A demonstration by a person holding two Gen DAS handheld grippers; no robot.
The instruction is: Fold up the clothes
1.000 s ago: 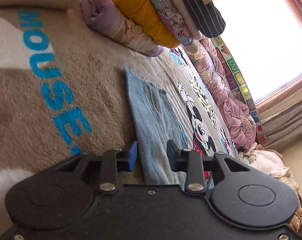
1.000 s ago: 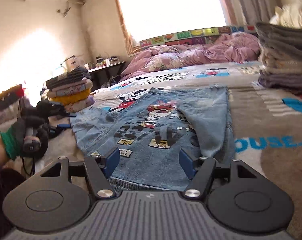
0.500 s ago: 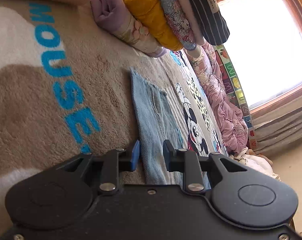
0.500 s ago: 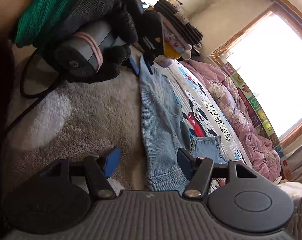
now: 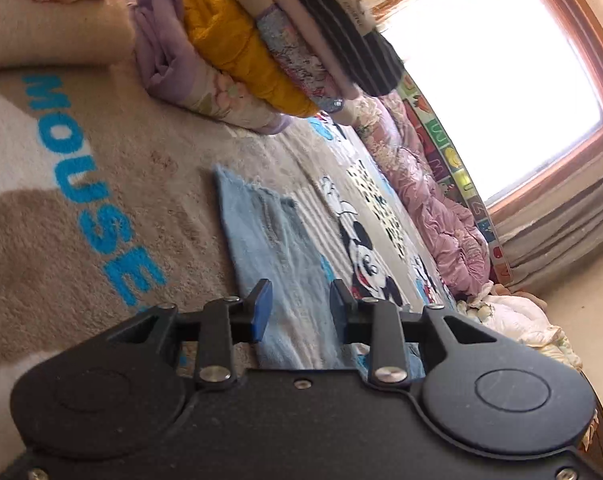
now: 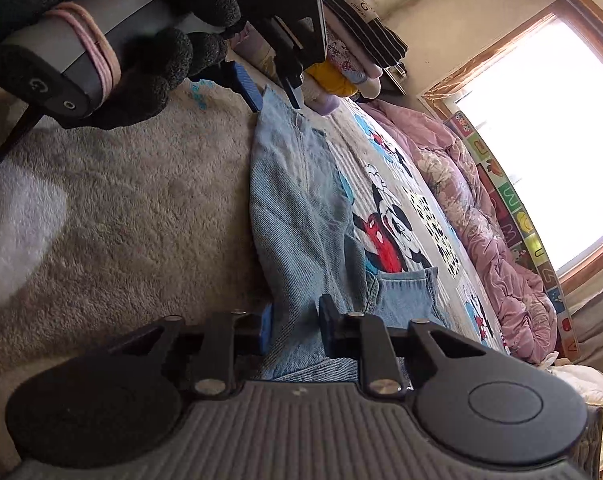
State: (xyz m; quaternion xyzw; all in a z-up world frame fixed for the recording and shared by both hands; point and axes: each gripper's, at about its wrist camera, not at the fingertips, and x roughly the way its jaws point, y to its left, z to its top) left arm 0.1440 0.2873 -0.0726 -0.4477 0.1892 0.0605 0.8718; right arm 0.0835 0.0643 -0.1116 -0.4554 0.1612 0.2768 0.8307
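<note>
Light-blue denim jeans (image 6: pixel 297 208) folded lengthwise on bed; your right hand-held gripper (image 6: pixel 293 326) just closing, clamped on waistband, left hand-held gripper (image 5: pixel 297 308) pinching the hem end. Crosswise fold still to do, then onto the pile of folded clothes (image 5: pixel 269 40).

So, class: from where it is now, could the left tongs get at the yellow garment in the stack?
Probably not directly: the left tongs straddle the denim, and the yellow garment sits wedged between other folded clothes.

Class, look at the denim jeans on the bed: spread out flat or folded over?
Folded over lengthwise. The jeans lie as one narrow strip, a back pocket showing on top, one long edge rounded into a fold beside the plush blanket.
</note>
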